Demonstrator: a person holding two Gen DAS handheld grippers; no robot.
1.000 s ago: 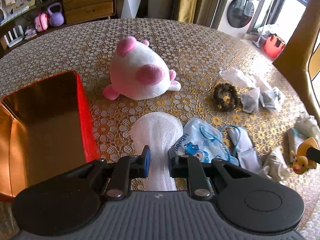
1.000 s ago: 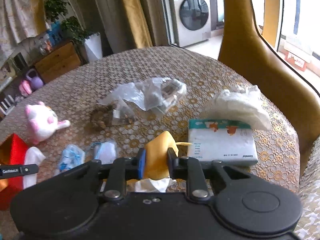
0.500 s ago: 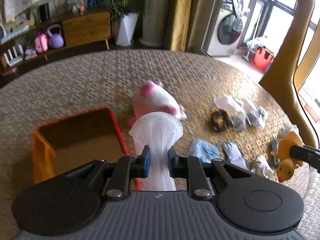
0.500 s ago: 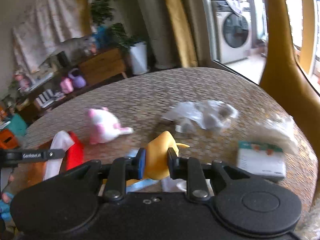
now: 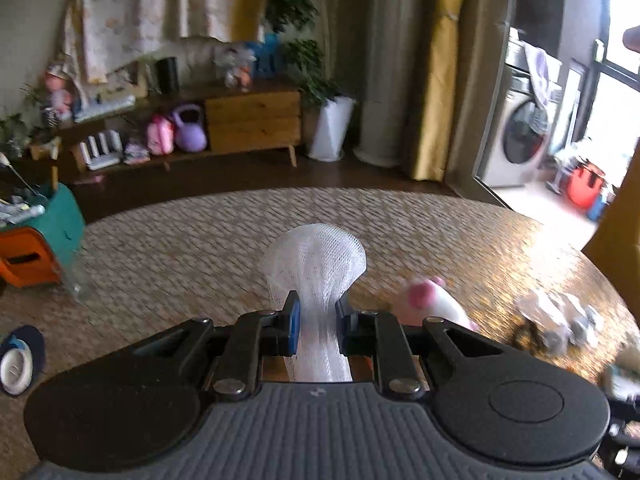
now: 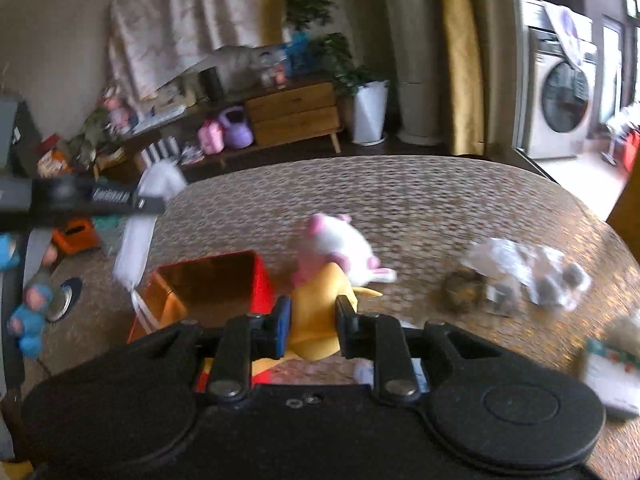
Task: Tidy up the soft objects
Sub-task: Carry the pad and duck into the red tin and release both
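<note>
White mesh pad (image 5: 316,272) fills the middle of the left wrist view, pinched between the 2 fingers of the left gripper (image 5: 316,320), whose jaws are closed tight on its narrow waist while its wider end fans out above them. The right wrist view shows the same pad (image 6: 136,236) hanging from that gripper in the air, up and to the left of the red box (image 6: 262,284), clear of the table (image 6: 420,200). Yellow plush toy (image 6: 318,312) sits clamped in the right gripper (image 6: 312,322), the jaws closed on its body, with the box's red wall just beyond on the left. Behind the yellow toy a pink and white plush (image 6: 338,246) lies on the lace-patterned tablecloth, close to the box's far corner. Further right lie a dark hair scrunchie (image 6: 464,294) and a heap of clear plastic bags (image 6: 532,268), touching each other. A tissue pack (image 6: 612,376) rests near the table's right edge, blurred.
</note>
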